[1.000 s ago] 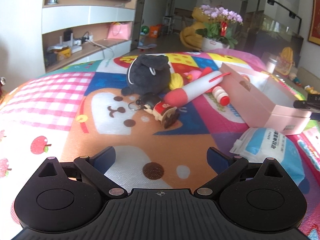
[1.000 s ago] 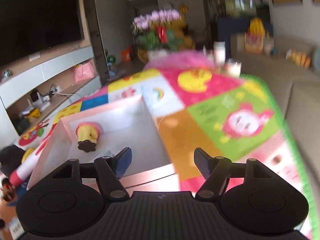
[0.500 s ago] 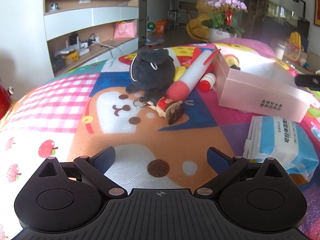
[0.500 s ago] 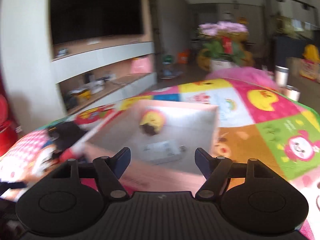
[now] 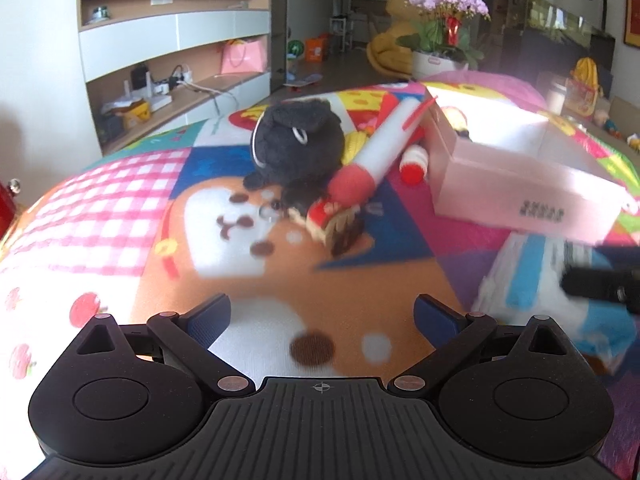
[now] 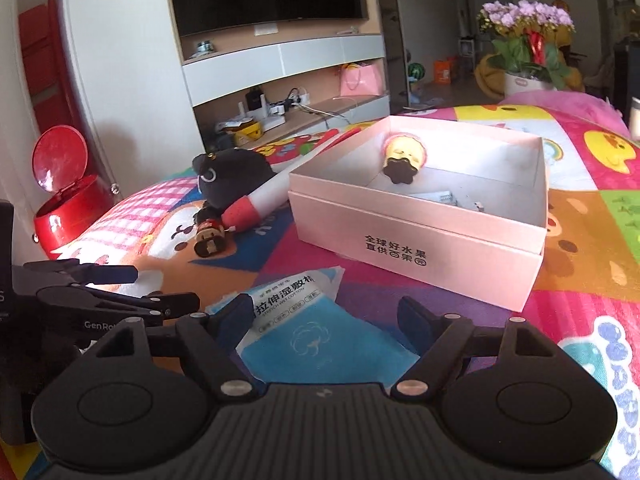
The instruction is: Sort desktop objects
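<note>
As right gripper point(image 6: 324, 322) swung left, opening, wipes pack point(image 6: 316, 344) now below

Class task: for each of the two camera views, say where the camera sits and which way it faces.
Left wrist: on the left gripper, open, facing the black plush and red-and-white pen.
Right wrist: on the right gripper, jaws opening over the wet-wipe pack, facing the pink box; the left gripper shows at left.
Both share plush, pen, box, pack.
</note>
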The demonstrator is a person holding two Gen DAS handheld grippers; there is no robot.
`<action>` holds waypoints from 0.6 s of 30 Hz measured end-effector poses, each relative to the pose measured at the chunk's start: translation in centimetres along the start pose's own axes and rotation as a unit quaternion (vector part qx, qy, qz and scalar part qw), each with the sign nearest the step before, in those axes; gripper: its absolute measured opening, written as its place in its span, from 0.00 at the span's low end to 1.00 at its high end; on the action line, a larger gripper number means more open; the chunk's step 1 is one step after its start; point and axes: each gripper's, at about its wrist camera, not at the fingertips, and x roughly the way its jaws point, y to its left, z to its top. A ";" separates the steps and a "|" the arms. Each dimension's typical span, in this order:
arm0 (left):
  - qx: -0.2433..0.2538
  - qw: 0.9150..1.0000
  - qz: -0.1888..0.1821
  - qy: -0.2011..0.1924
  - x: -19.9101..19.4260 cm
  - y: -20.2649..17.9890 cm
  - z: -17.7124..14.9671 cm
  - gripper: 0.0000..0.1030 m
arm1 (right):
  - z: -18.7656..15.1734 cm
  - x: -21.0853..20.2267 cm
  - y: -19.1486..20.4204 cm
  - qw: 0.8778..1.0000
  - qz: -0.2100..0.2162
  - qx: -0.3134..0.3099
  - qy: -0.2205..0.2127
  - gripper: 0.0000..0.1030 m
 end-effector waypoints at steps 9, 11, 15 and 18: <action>0.002 0.999 0.033 0.010 5.2 0.1 4.2 0.85 | -0.2 -0.1 0.4 1.000 -0.015 0.003 -0.001 0.77; 0.005 1.000 0.024 0.008 5.3 0.1 4.6 0.76 | -0.2 -0.1 0.4 1.000 -0.016 0.002 -0.001 0.77; 0.025 1.000 0.019 0.001 4.9 0.0 4.3 0.55 | -0.1 -0.2 0.5 1.000 -0.019 -0.008 0.000 0.78; 0.047 0.999 0.022 -0.007 4.0 -0.3 3.6 0.55 | 0.0 -0.3 0.5 1.000 -0.021 -0.009 -0.001 0.79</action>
